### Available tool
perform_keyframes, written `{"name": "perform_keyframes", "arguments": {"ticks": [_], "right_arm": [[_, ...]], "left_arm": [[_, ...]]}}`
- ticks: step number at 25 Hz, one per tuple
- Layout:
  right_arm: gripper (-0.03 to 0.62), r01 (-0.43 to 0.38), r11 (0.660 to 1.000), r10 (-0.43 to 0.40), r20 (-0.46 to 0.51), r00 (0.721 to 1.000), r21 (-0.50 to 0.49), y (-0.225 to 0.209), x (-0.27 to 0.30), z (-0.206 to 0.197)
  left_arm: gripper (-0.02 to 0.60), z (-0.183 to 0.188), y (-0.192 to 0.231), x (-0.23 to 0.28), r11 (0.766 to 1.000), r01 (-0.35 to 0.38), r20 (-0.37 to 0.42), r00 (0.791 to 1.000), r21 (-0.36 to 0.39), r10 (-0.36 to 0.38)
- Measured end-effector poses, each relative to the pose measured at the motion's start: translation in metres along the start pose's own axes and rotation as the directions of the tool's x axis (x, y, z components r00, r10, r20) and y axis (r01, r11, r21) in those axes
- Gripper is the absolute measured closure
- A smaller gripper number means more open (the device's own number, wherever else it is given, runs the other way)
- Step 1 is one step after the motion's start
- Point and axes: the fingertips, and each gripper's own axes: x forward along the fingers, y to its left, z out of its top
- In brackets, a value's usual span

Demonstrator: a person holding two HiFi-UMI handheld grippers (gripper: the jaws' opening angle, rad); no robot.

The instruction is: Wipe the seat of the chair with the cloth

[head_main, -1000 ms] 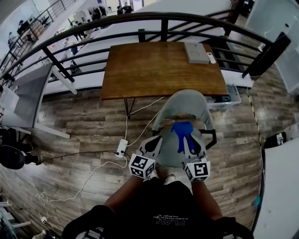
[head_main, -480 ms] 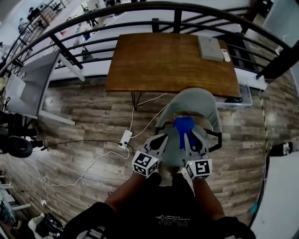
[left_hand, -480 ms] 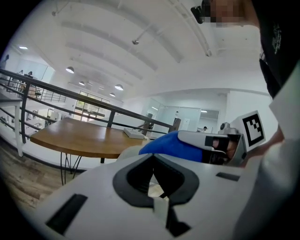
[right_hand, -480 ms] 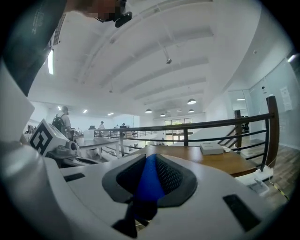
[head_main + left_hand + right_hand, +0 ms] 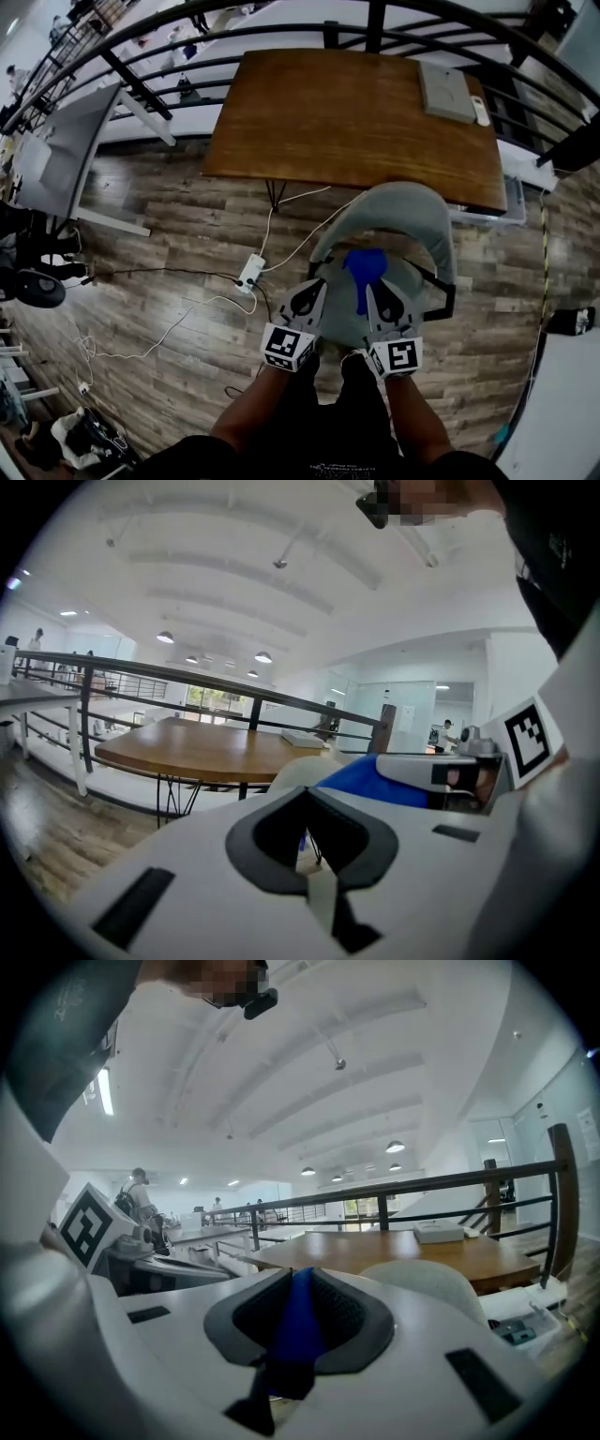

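A grey chair point(image 5: 405, 217) stands in front of me, its seat partly under my two grippers in the head view. My right gripper point(image 5: 373, 291) is shut on a blue cloth point(image 5: 364, 269), which spreads forward from the jaws over the seat. The right gripper view shows the cloth point(image 5: 298, 1330) pinched between that gripper's point(image 5: 296, 1288) jaws, with the chair back point(image 5: 427, 1283) beyond. My left gripper point(image 5: 317, 287) hovers over the seat's left edge, shut with nothing in it. In the left gripper view, its point(image 5: 314, 836) jaws meet, and the cloth point(image 5: 370, 782) shows to the right.
A wooden table point(image 5: 347, 117) stands beyond the chair, carrying a grey box point(image 5: 446, 91) and a remote point(image 5: 481, 110). A dark railing point(image 5: 150, 94) runs behind it. A power strip point(image 5: 250, 275) with cables lies on the wood floor left of the chair.
The head view has swung, so the table and chair sit further right. Both grippers stay over the seat, a little nearer to me, with the cloth still in the right one.
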Motion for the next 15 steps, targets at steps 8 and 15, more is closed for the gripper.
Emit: {"name": "perform_keyframes", "arguments": {"ticks": [8, 15], "right_arm": [[0.522, 0.002, 0.999, 0.000, -0.040, 0.999, 0.051, -0.019, 0.028, -0.094], [0.522, -0.006, 0.998, 0.009, -0.044, 0.999, 0.066, -0.032, 0.044, -0.151]], "left_arm": [[0.583, -0.075, -0.008, 0.041, 0.999, -0.027, 0.004, 1.000, -0.029, 0.028], [0.583, -0.143, -0.021, 0.064, 1.000, -0.010, -0.066, 0.998, -0.028, 0.008]]}}
